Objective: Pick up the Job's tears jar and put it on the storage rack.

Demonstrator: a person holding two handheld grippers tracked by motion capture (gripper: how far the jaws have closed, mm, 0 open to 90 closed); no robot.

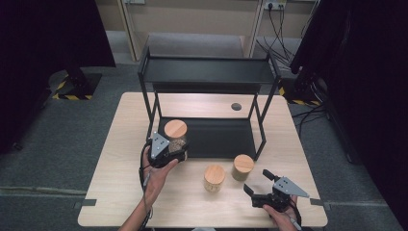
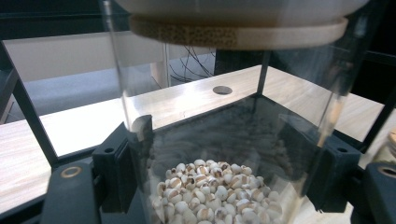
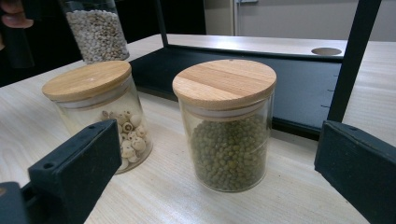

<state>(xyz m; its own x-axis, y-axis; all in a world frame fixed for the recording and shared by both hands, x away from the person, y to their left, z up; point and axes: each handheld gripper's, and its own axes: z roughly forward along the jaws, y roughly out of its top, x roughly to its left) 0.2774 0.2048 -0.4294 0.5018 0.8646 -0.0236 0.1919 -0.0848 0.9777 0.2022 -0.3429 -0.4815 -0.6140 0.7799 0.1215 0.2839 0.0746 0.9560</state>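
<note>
My left gripper (image 1: 176,150) is shut on a glass jar (image 1: 175,129) with a round wooden lid, holding it at the front left corner of the black rack's lower shelf (image 1: 219,139). In the left gripper view the jar (image 2: 224,140) sits between the two black jaws, its bottom covered with pale grains. My right gripper (image 1: 257,182) is open near the table's front right, with nothing between its jaws. In the right gripper view it (image 3: 219,186) faces a jar of green beans (image 3: 229,126) and a jar of round white seeds (image 3: 98,107). The held jar (image 3: 95,30) hangs behind them.
The black two-tier rack (image 1: 207,72) stands at the middle back of the wooden table (image 1: 120,192). The seed jar (image 1: 214,178) and the green-bean jar (image 1: 242,167) stand just in front of it. A round hole (image 1: 236,106) is in the tabletop behind the rack.
</note>
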